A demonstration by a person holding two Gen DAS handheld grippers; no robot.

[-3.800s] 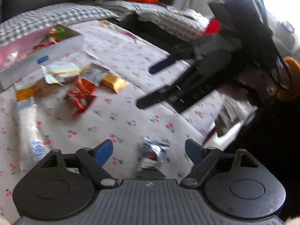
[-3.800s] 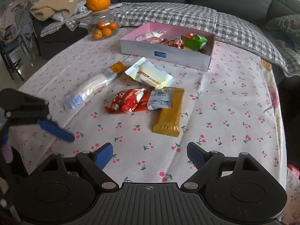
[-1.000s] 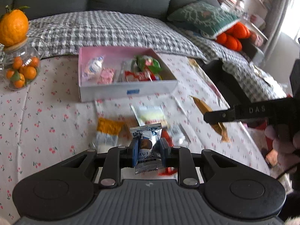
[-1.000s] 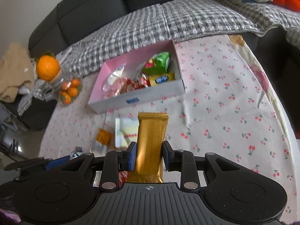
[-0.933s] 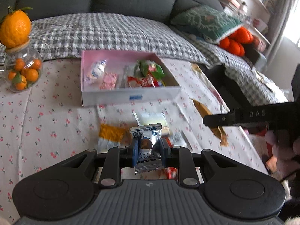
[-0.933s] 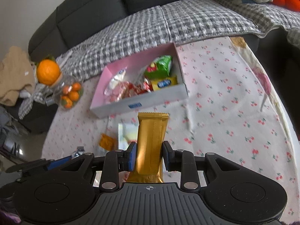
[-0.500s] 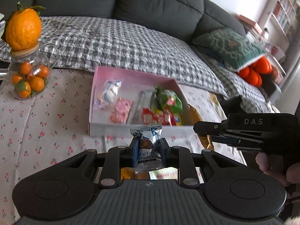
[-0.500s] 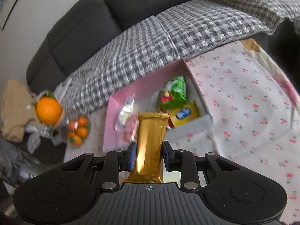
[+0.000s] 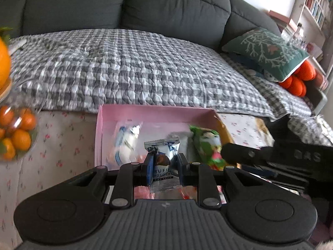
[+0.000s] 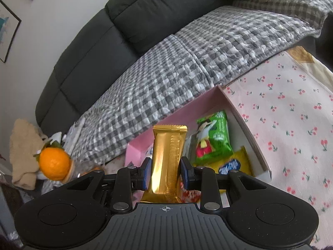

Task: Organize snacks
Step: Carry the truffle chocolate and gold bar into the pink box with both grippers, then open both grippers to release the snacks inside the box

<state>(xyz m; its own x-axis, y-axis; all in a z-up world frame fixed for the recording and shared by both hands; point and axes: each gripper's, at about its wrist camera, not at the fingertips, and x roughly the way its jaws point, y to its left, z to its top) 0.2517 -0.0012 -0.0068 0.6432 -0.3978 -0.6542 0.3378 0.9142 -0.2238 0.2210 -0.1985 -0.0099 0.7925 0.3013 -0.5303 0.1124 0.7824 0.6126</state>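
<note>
The left gripper (image 9: 164, 166) had its jaws clamped on a silver chocolate packet (image 9: 163, 162); the right gripper (image 10: 165, 171) pinched a gold bar (image 10: 168, 158), long axis pointing forward. Just ahead of both lay the pink box (image 9: 145, 114) (already part-filled), the green packet (image 10: 213, 137) on its right side, the sofa (image 9: 124, 10) behind.

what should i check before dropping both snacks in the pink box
1. Left hand-held gripper shut on the truffle packet: ok.
2. Right hand-held gripper shut on the gold bar: ok.
3. Pink box open and in front of both: ok.
4. Free floor space in the box: ok at the back, beyond the green bag.
5. Both snacks fully over the box: cannot tell.
6. Grippers apart from each other: ok, though close on the right side of the left wrist view.
</note>
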